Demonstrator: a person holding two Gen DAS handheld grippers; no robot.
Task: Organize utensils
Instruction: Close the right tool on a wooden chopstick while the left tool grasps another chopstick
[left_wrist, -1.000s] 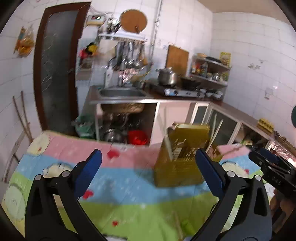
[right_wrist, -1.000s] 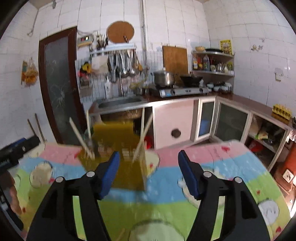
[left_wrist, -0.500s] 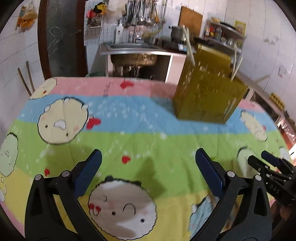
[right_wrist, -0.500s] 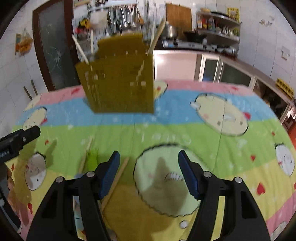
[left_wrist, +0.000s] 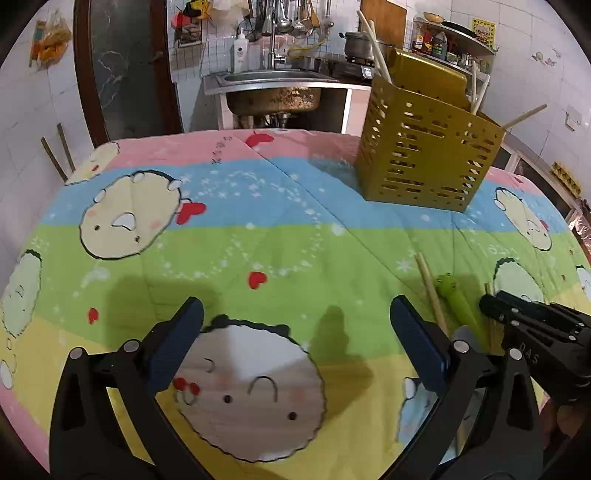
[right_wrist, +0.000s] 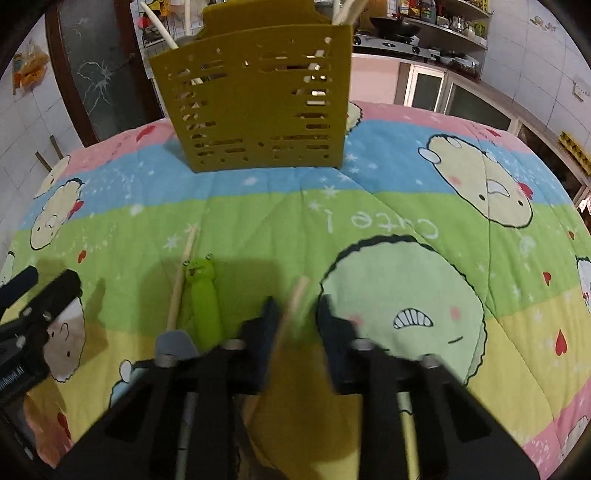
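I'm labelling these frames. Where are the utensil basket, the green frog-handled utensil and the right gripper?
utensil basket (right_wrist: 258, 107), right wrist view, slotted front wall.
green frog-handled utensil (right_wrist: 205, 299), right wrist view, handle middle.
right gripper (right_wrist: 295, 314), right wrist view, between fingertips.

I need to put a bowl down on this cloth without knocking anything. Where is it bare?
Bare: the wide stretch left of the yellow holder, around the left tongs, and the patch right of the right tongs. Crowded: between both tongs, where the chopstick, frog-handled utensil and another chopstick lie.

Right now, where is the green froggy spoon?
In the right wrist view the green frog-handled spoon lies on the quilt, left of the right gripper, beside a wooden chopstick.
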